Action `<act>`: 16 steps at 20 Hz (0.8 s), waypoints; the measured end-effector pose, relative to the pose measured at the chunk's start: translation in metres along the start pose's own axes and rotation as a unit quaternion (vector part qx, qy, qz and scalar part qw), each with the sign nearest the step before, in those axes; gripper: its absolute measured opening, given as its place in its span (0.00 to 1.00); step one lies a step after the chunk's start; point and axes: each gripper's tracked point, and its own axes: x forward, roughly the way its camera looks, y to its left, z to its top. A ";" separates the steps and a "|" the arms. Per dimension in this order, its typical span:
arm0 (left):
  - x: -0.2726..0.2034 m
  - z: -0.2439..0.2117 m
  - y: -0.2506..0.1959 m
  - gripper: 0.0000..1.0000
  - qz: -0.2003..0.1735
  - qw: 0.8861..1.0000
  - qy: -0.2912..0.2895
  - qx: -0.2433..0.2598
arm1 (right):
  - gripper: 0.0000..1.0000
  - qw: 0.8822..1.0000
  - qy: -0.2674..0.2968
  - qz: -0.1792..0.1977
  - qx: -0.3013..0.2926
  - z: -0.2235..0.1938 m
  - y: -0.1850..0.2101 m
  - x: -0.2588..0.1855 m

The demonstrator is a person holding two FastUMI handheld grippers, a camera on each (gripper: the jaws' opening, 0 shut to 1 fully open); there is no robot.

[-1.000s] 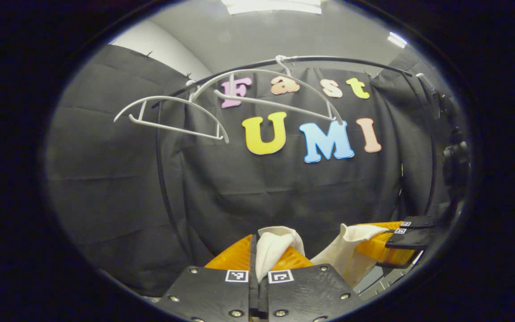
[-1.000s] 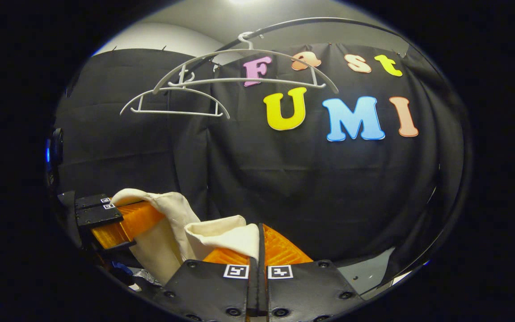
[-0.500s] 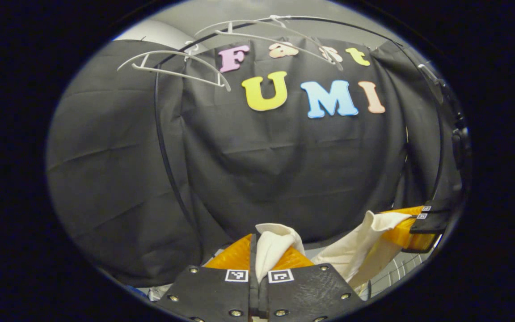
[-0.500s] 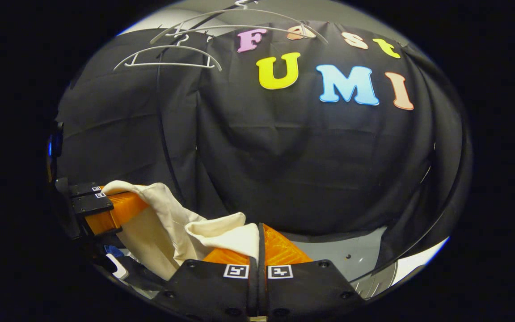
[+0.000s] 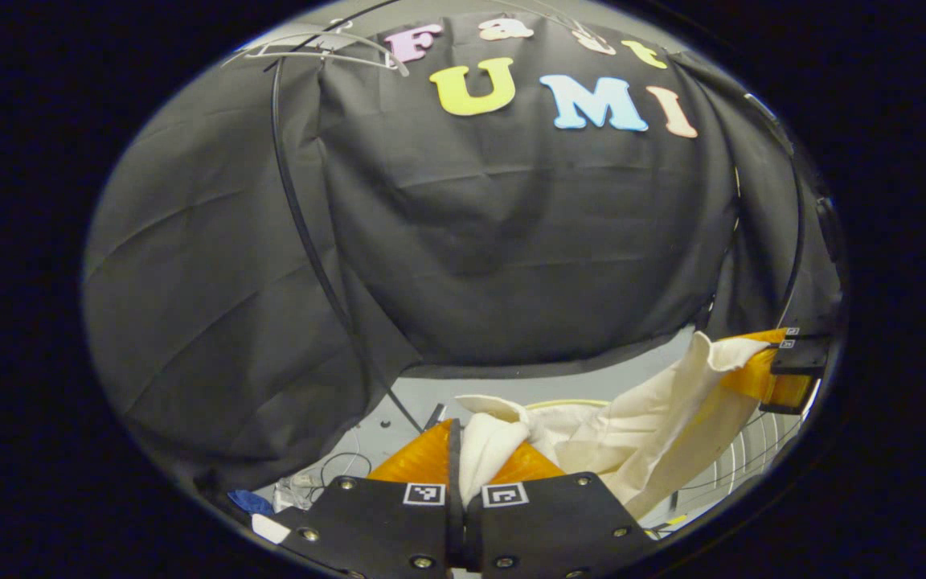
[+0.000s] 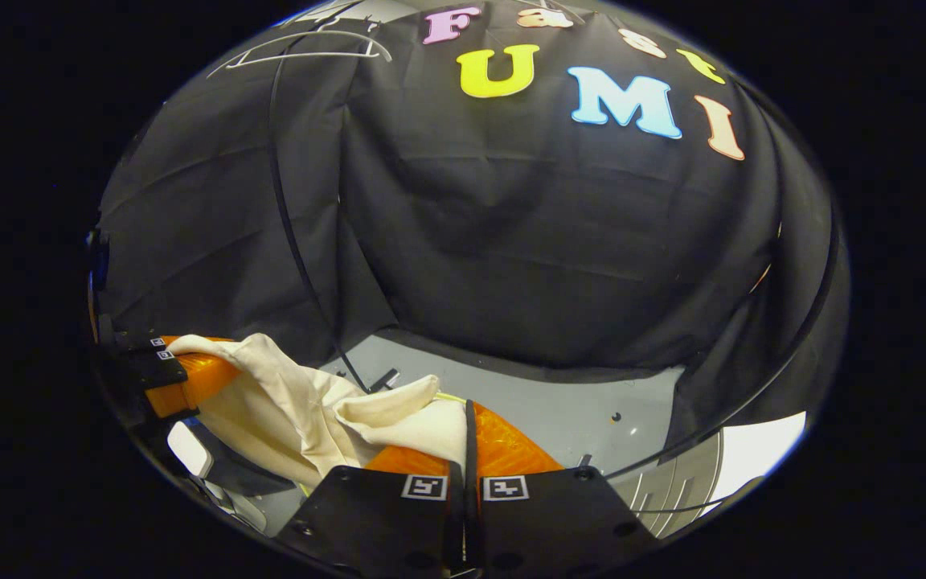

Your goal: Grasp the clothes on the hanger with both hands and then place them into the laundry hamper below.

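Between my two grippers: cream garment [image 5: 632,418], off the hangers [image 5: 318,50], slung in a sagging fold.
Hamper: yellow rim [image 5: 563,403] just under the cloth; drop not yet made, I judge.
Grey floor [image 6: 559,410]: open ahead; black frame pole [image 6: 286,217] near the left edge.
Left gripper [image 5: 456,450]: clamped on cloth.
Right gripper [image 6: 467,438]: clamped on a corner.

No readable text or numbers: the left gripper [image 5: 455,450] and right gripper [image 6: 467,438] carry only small square black-and-white coded markers, at 6 o'clock.
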 end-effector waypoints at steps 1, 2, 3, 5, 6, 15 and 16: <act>0.005 -0.008 -0.001 0.02 -0.002 1.000 0.014 -0.001 | 0.02 1.000 0.012 -0.002 0.000 -0.005 0.000 0.001; 0.003 -0.016 -0.002 0.02 -0.004 1.000 0.023 -0.002 | 0.02 1.000 0.025 0.000 0.001 -0.016 0.002 0.001; 0.001 -0.023 -0.004 0.03 -0.009 0.999 0.035 -0.004 | 0.04 0.999 0.036 -0.003 0.000 -0.019 0.002 0.000; -0.003 -0.030 -0.007 0.03 -0.017 0.998 0.057 -0.006 | 0.08 0.999 0.052 -0.008 -0.006 -0.025 0.001 0.000; -0.002 -0.031 -0.006 0.03 -0.018 0.998 0.065 -0.005 | 0.07 0.998 0.060 -0.008 -0.008 -0.030 0.001 -0.001; -0.041 -0.010 0.010 0.94 -0.013 0.999 0.031 0.014 | 0.99 0.999 0.022 -0.016 -0.017 0.000 0.000 -0.038; -0.048 -0.001 0.014 0.93 -0.013 1.000 0.019 0.015 | 1.00 1.000 0.010 -0.019 -0.017 0.010 -0.002 -0.045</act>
